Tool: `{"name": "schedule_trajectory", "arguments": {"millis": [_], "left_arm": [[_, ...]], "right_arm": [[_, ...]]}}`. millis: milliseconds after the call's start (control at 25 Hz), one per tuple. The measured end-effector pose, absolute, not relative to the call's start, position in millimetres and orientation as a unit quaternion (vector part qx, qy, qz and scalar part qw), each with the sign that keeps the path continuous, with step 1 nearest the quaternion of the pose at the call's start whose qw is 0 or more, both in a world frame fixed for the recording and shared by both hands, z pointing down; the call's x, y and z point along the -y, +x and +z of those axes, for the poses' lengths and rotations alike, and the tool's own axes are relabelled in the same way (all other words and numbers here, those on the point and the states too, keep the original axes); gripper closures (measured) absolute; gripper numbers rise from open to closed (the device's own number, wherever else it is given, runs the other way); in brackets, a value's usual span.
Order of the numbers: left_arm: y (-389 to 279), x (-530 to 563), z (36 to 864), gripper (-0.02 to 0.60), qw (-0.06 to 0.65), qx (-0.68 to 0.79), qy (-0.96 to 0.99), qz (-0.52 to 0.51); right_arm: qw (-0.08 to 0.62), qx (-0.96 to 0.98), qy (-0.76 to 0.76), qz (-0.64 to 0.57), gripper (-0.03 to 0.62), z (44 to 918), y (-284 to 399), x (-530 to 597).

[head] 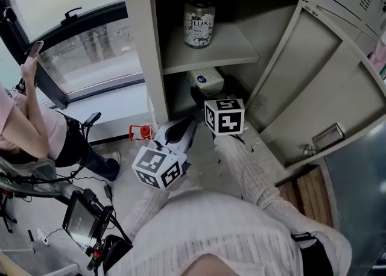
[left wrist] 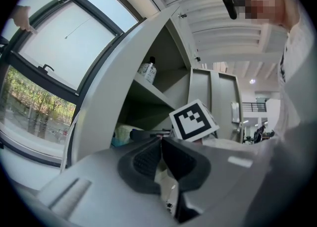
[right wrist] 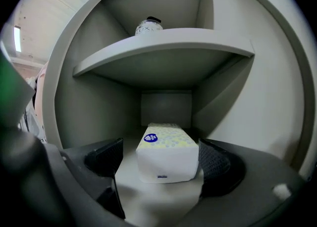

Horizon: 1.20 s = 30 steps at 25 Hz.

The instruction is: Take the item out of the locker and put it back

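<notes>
A white tissue pack with a blue round label lies on the locker's lower shelf. In the right gripper view the tissue pack sits between the jaws of my right gripper. The jaws stand wide apart: there is a clear gap on the left side, and the right pad is close beside the pack. In the head view my right gripper reaches into the lower compartment. My left gripper hangs outside the locker, low and to the left, with its jaws shut on nothing.
A LUX jar stands on the upper shelf. The locker door hangs open to the right. A seated person is at the left by the window. A small red item and a screen on a stand are on the floor.
</notes>
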<state>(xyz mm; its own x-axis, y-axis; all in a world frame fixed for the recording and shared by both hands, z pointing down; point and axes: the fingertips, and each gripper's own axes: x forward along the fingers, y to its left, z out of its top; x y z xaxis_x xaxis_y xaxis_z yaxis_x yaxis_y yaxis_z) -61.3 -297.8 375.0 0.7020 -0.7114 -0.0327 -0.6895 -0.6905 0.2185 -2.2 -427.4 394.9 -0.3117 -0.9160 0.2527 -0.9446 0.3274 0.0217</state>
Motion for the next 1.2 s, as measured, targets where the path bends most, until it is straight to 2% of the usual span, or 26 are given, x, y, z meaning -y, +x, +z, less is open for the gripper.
{"name": "schedule_trajectory", "arguments": {"millis": [320,680,1200], "left_arm": [[-60.6,298.6,376.4,0.575,0.097,0.377,0.919,-0.057],[-64.3,303.1,375.9,0.575,0.104,0.378,0.918,-0.060],[-63.1,305.7,382.6,0.575,0.116,0.381,0.916,-0.057]], "right_arm": [[0.124,0.795,0.591,0.059,0.115,397.2,10.8,438.4],[0.156,0.806,0.560,0.109,0.089,421.2,5.6,457.9],[0.164,0.802,0.559,0.131,0.091,427.9,6.3,467.7]]}}
